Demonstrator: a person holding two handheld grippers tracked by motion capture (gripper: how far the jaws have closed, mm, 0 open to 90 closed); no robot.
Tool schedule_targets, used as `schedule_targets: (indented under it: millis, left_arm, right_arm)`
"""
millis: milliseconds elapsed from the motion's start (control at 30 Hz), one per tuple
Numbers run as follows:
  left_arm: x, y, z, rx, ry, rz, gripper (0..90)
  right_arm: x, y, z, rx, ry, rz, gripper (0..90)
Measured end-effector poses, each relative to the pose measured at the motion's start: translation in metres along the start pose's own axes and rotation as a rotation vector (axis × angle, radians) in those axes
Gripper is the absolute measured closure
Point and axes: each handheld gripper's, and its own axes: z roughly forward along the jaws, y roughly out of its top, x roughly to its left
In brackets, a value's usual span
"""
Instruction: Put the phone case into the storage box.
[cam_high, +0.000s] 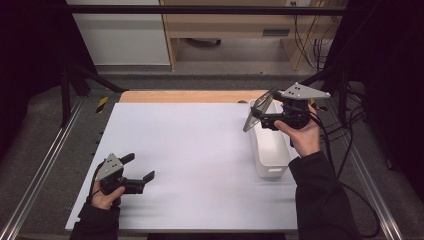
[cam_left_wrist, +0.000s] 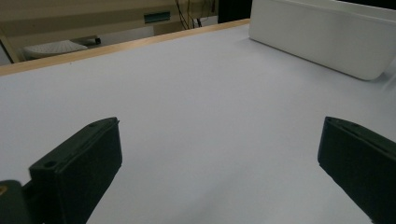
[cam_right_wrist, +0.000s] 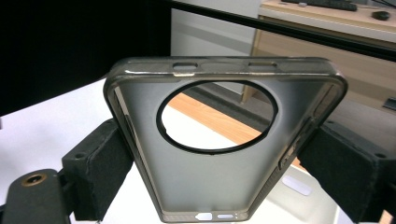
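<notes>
From above, the bench (cam_high: 190, 165) is covered by a plain white sheet, with a strip of bare wood along its far edge. At the near left corner the person's left hand (cam_high: 106, 196) holds the left tongs (cam_high: 139, 168) low over the sheet, and their two black jaws stand well apart with nothing between them. On the right side of the bench stands a narrow white tub (cam_high: 270, 150), its long side running away from the person. Above the far end of that tub, the right hand (cam_high: 302, 136) holds the right tongs (cam_high: 261, 113) up in the air, and these grip a grey translucent phone case (cam_high: 258, 111), tilted, clear of the bench and the tub.

In the left gripper view, the jaws rise from the bottom corners, spread wide over bare white sheet. The white tub (cam_left_wrist: 322, 39) sits farther off at the upper right, well apart from them.

In the right gripper view, the phone case (cam_right_wrist: 219, 172) is clamped by its two long edges, one black jaw pressed against each side. Its inner face is turned to the camera, with a large round opening in its upper half, through which the bench's wooden edge (cam_right_wrist: 219, 122) can be seen. The tub's white rim (cam_right_wrist: 299, 186) lies below the case, at the lower right.
</notes>
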Motion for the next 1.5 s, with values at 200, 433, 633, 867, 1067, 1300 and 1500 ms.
schedule_targets:
  millis: [200, 433, 633, 867, 1067, 1300, 1500]
  left_arm:
    - [0.001, -0.001, 0.000, 0.002, 0.002, 0.001, 0.0]
    - [0.001, -0.001, 0.001, 0.001, 0.000, 0.001, 0.0]
    - [0.001, -0.001, 0.001, 0.002, -0.002, 0.003, 0.0]
    - [0.001, -0.002, 0.002, 0.006, -0.003, 0.005, 0.0]
    - [0.002, -0.002, 0.002, 0.007, -0.004, 0.004, 0.0]
    - [0.002, -0.002, 0.003, 0.012, -0.006, 0.004, 0.0]
    - [0.002, -0.003, 0.004, 0.017, -0.008, 0.007, 0.0]
  right_arm:
    - [-0.008, 0.001, 0.006, 0.002, -0.045, 0.021, 11.8]
    - [-0.016, 0.002, 0.012, 0.001, -0.103, 0.050, 11.8]
    - [-0.022, 0.002, 0.017, 0.012, -0.147, 0.068, 11.8]
    - [-0.027, 0.002, 0.024, 0.013, -0.180, 0.095, 11.8]
    - [-0.034, 0.001, 0.031, 0.022, -0.215, 0.116, 11.7]
    - [-0.041, -0.001, 0.039, 0.035, -0.261, 0.137, 11.7]
    - [-0.045, -0.002, 0.047, 0.043, -0.288, 0.149, 11.6]
